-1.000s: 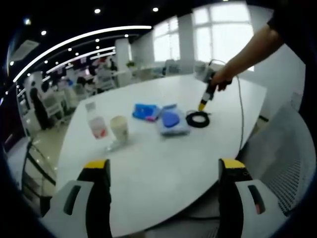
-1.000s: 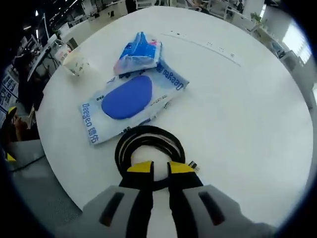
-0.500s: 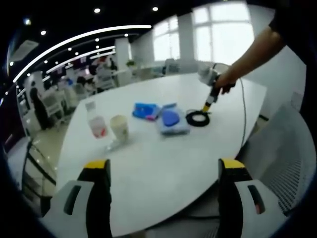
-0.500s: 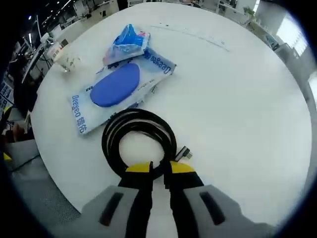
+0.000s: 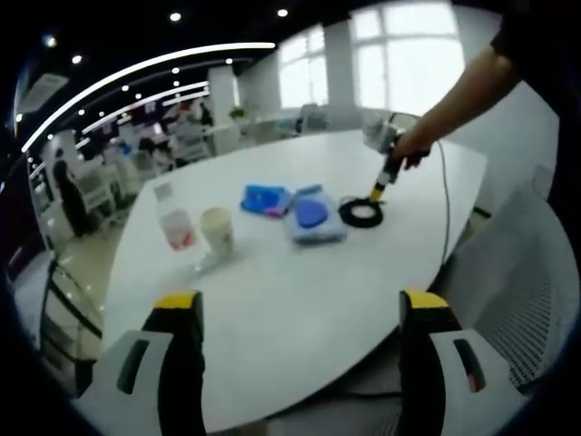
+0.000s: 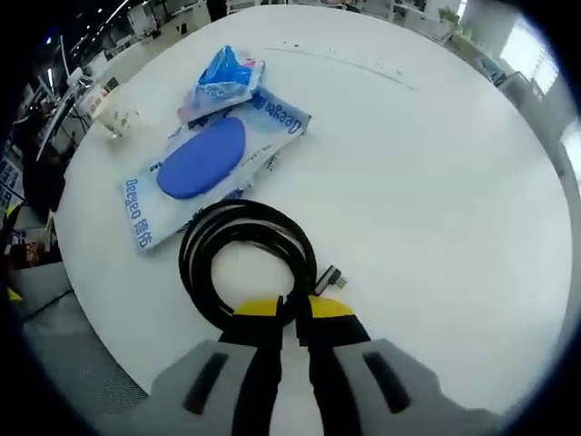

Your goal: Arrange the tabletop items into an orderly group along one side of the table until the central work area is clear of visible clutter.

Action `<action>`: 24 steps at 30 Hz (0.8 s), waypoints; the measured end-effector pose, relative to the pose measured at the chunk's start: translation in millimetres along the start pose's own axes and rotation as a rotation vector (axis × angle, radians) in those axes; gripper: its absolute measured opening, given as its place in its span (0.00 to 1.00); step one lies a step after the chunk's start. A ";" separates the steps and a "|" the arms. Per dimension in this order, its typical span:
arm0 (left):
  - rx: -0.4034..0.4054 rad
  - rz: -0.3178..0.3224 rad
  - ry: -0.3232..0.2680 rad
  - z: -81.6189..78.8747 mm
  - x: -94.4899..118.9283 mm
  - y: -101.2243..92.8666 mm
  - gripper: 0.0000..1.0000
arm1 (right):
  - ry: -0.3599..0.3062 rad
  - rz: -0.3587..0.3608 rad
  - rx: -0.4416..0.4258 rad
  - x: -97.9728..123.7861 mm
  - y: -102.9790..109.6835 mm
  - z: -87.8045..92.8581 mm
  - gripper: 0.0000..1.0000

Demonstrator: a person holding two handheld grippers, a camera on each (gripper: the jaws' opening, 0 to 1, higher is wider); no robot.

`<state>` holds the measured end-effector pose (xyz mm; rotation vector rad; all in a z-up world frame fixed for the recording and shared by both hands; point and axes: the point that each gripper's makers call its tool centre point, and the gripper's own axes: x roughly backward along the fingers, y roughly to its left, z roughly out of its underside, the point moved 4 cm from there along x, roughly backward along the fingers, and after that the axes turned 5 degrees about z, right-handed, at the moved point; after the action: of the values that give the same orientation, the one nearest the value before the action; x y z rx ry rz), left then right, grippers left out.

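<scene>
A coiled black cable [image 6: 245,259] lies on the white round table [image 6: 436,182], and my right gripper [image 6: 295,311] is shut on the coil's near rim. Touching the coil's far side is a white-and-blue wipes pack [image 6: 204,163], with a small blue packet [image 6: 222,77] beyond it. My left gripper [image 5: 300,304] hangs open at the table's near edge with nothing between its jaws. From there I see a paper cup [image 5: 216,232], a clear bottle [image 5: 172,222], the blue packet [image 5: 266,200], the wipes pack [image 5: 311,218], the cable [image 5: 361,214] and the right gripper [image 5: 381,182] in a person's hand.
The cup [image 6: 118,113] stands near the far left edge of the table. A mesh chair [image 5: 522,272] sits to the right of the table [image 5: 300,300]. A cord [image 5: 443,209] trails from the right gripper across the tabletop. Office desks and people fill the background.
My right gripper has drawn back to the coil's near rim and its jaws have closed tighter on the cable. The left gripper has stayed put and open.
</scene>
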<state>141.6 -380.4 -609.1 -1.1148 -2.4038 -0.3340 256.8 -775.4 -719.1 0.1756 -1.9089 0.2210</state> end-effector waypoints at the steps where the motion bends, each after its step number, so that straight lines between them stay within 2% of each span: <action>1: 0.000 0.000 0.000 0.0 0.0 0.0 0.86 | 0.000 0.001 0.000 -0.1 -0.3 -0.1 0.09; 24: 0.001 0.006 0.010 2.9 -1.0 -0.1 0.85 | 0.014 0.013 -0.025 -5.5 -3.8 7.0 0.13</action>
<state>141.2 -380.0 -612.1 -1.1174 -2.3913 -0.3358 253.2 -780.7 -726.3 0.1441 -1.8982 0.2064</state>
